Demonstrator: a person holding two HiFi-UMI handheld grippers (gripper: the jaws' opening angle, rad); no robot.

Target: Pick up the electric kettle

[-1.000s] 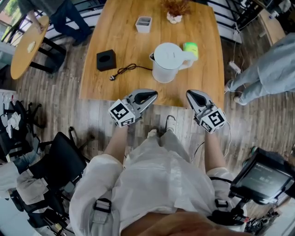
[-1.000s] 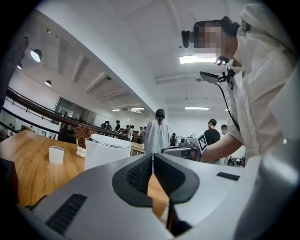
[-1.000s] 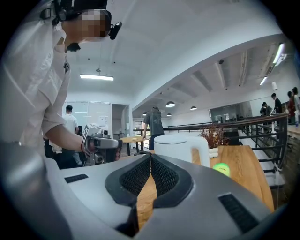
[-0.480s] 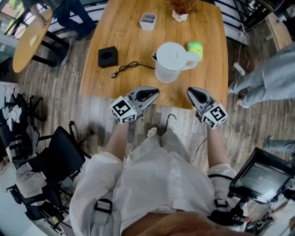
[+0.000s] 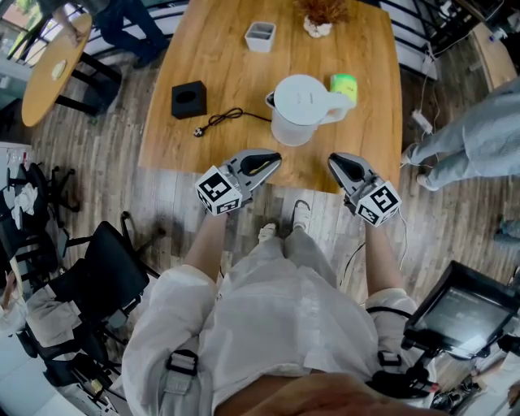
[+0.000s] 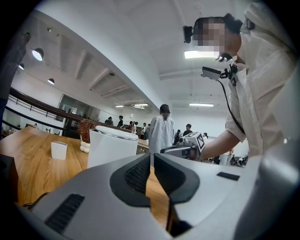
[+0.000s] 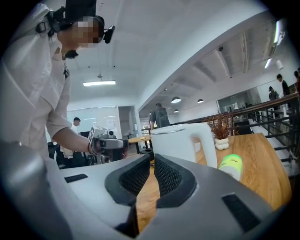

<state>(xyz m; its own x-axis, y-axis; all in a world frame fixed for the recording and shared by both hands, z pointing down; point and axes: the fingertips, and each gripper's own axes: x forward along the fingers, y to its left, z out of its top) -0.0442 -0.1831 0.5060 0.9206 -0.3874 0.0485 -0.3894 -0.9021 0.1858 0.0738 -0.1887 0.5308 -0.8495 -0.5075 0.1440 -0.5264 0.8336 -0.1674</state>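
A white electric kettle stands on the wooden table, its handle toward the right. It shows past the jaws in the left gripper view as the kettle and in the right gripper view as the kettle. My left gripper hovers over the table's near edge, short of the kettle, shut with nothing in it. My right gripper is level with it to the right, also shut and empty. Both point toward the kettle without touching it.
A black cord with plug runs left from the kettle. A black box, a white square cup, a green bottle and a dried plant in a white pot stand on the table. Bystanders stand to the right and at the back left.
Both grippers have drifted slightly and stay shut over the table's near edge. The head view has shifted, so the table sits a little higher and more to the right in the picture.
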